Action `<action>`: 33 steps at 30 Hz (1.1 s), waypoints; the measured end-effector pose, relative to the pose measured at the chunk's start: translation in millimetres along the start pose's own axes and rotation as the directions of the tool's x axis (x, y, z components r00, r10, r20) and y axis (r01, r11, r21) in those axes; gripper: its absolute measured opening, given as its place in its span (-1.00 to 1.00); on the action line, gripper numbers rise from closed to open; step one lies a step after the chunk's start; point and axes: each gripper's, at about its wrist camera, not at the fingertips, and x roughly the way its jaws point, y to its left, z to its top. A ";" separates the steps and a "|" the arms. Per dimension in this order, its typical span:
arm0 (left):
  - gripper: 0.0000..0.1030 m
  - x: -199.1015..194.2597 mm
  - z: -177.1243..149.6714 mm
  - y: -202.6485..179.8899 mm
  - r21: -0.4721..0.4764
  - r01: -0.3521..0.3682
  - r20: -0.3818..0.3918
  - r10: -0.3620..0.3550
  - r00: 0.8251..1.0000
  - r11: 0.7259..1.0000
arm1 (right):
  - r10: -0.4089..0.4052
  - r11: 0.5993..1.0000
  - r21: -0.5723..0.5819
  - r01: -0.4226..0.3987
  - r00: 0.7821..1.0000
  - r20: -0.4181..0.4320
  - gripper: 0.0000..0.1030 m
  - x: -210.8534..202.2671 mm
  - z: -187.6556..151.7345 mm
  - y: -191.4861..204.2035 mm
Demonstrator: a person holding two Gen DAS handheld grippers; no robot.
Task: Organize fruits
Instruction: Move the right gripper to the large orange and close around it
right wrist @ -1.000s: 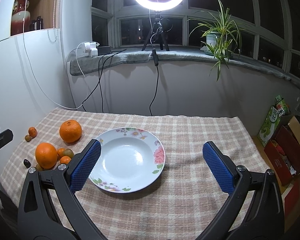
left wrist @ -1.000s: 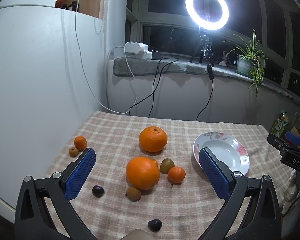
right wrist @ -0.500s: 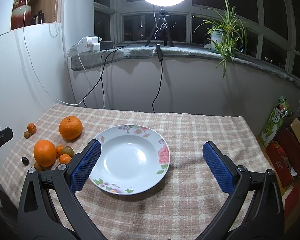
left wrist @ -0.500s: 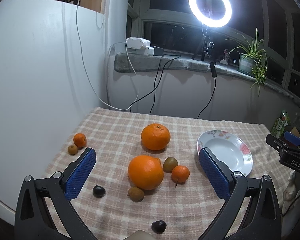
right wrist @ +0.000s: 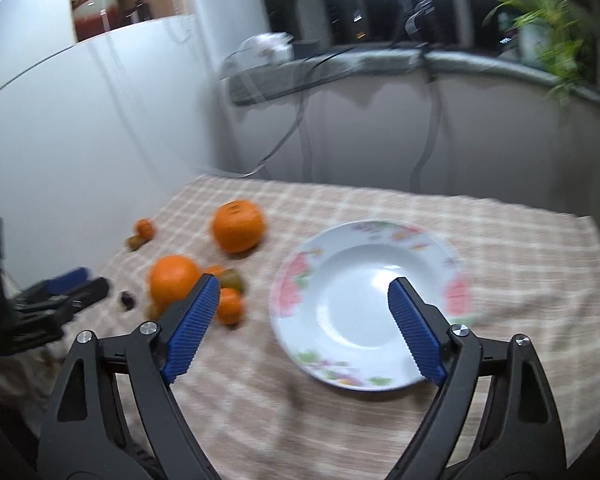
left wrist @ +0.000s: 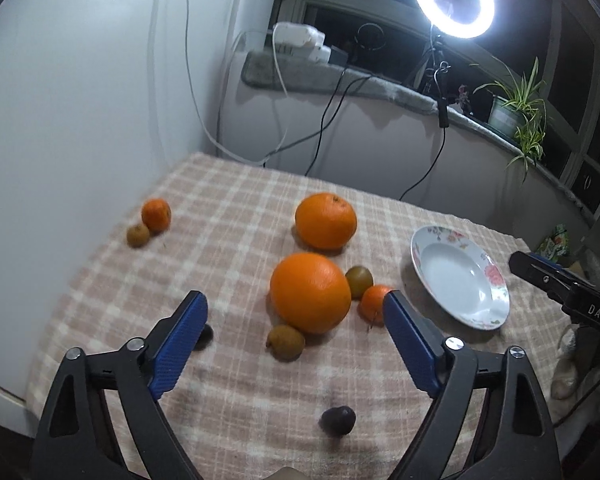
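Jaws wide on left gripper point(left wrist: 294, 342) and right gripper point(right wrist: 304, 318), gripping nothing. Lower centre, left view: dark fruit point(left wrist: 338, 420) on checked cloth point(left wrist: 228, 216). Second dark fruit point(left wrist: 205, 336) half hidden behind left blue pad. Frame centre: small brown fruit point(left wrist: 286, 342) touching large orange point(left wrist: 310, 292); mandarin point(left wrist: 374, 304) partly cut off by right pad, just beside greenish fruit point(left wrist: 360, 276). Beyond: second orange point(left wrist: 326, 220). Upper left: small mandarin point(left wrist: 156, 215) touching brown fruit point(left wrist: 138, 235). Right of frame: floral plate point(left wrist: 496, 280), holding nothing. Right view motion-blurred; fruit outlines indistinct.
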 end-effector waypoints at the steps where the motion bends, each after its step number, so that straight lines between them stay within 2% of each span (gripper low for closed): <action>1: 0.65 3.5 -1.2 2.7 -0.016 0.020 -0.016 -0.020 1.000 1.000 | 0.031 1.000 -0.002 -0.031 0.999 -0.012 0.71 5.3 0.1 3.1; 3: 0.53 9.5 -3.2 5.4 -0.035 0.047 -0.037 -0.049 0.998 0.998 | 0.098 0.995 0.001 -0.098 0.994 -0.052 0.71 21.1 1.1 12.4; 6: 0.52 18.6 -6.7 5.2 -0.043 0.071 -0.067 -0.074 0.995 0.997 | 0.176 0.984 -0.009 -0.177 0.979 -0.099 0.66 37.4 0.7 25.7; 10: 0.52 26.0 -10.0 5.0 -0.046 0.078 -0.093 -0.082 0.992 0.996 | 0.226 0.973 -0.015 -0.231 0.962 -0.157 0.58 59.2 3.5 40.5; 16: 0.52 29.3 -6.8 6.5 -0.030 0.069 -0.084 -0.071 0.994 0.997 | 0.319 0.945 0.014 -0.325 0.917 -0.237 0.46 84.0 10.1 55.4; 23: 0.52 42.1 -5.6 8.8 -0.029 0.075 -0.098 -0.077 0.992 0.997 | 0.337 0.935 -0.002 -0.356 0.886 -0.318 0.23 113.6 13.1 75.2; 33: 0.52 57.7 -4.8 8.0 -0.035 0.097 -0.111 -0.100 0.989 0.995 | 0.349 0.926 -0.001 -0.379 0.853 -0.388 0.13 140.8 17.5 87.5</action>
